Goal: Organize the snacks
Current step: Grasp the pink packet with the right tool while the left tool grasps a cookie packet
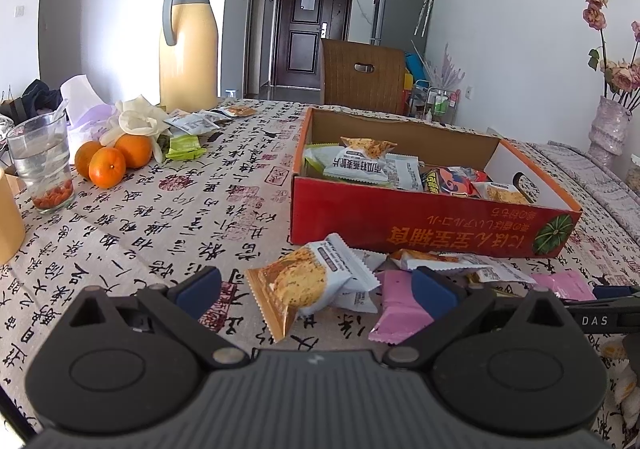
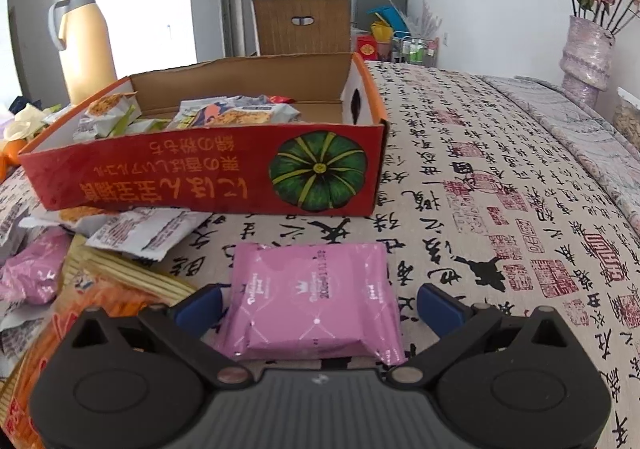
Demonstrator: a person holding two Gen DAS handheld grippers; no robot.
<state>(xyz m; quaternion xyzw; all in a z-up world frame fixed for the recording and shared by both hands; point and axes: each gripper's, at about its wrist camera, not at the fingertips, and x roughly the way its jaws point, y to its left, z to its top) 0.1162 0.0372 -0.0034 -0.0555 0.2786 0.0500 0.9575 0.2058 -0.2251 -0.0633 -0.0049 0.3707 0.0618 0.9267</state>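
Note:
A red cardboard box (image 1: 420, 225) (image 2: 208, 177) holds several snack packets. In the left wrist view, my left gripper (image 1: 316, 293) is open over loose packets in front of the box: a cracker packet (image 1: 296, 285) lies between its fingers and a pink packet (image 1: 400, 309) lies by the right finger. In the right wrist view, my right gripper (image 2: 320, 303) is open, its fingers on either side of a pink snack packet (image 2: 316, 301) lying flat on the tablecloth. More loose packets (image 2: 140, 233) lie to its left.
On the left stand a yellow thermos jug (image 1: 188, 49), a glass of water (image 1: 40, 165), oranges (image 1: 108, 165), a tissue pack and more packets (image 1: 188, 133). A vase of dried flowers (image 2: 586, 53) stands at the far right. A wooden chair (image 1: 360, 75) is behind the table.

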